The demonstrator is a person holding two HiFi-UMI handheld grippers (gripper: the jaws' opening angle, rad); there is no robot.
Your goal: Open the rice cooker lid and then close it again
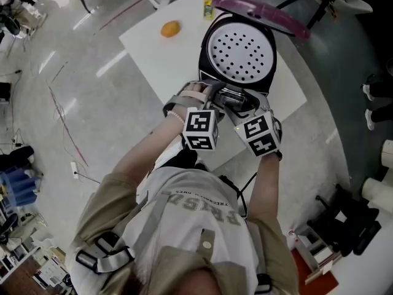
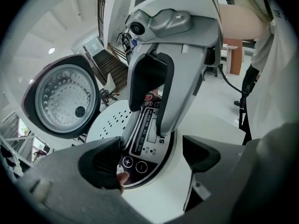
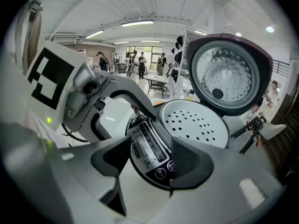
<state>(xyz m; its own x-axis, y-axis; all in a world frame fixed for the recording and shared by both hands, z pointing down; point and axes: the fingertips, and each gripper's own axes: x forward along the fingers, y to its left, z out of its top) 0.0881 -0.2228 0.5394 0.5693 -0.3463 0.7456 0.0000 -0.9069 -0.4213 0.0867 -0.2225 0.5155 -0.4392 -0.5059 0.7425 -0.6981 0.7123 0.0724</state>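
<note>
Cooker front: left gripper [image 2: 150, 164] and right gripper [image 3: 150, 160] crowd the control panel [image 3: 145, 148], side by side.
Far side: upright lid [image 1: 264, 10] blocks passage; bottle [image 1: 209, 5] stands just beside it.
Above perforated tray [image 1: 239, 51]: open.
Table [image 1: 153, 54] left of cooker: free, except the orange [image 1: 171, 29].

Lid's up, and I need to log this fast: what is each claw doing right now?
Left claw: open, empty, over the rice cooker's control panel.
Right claw: open, empty, over the same panel.

The control panel [image 3: 148, 149] on the rice cooker [image 3: 191, 122] reads something like "SIIFOR", plus round + and − buttons [image 2: 127, 162].
</note>
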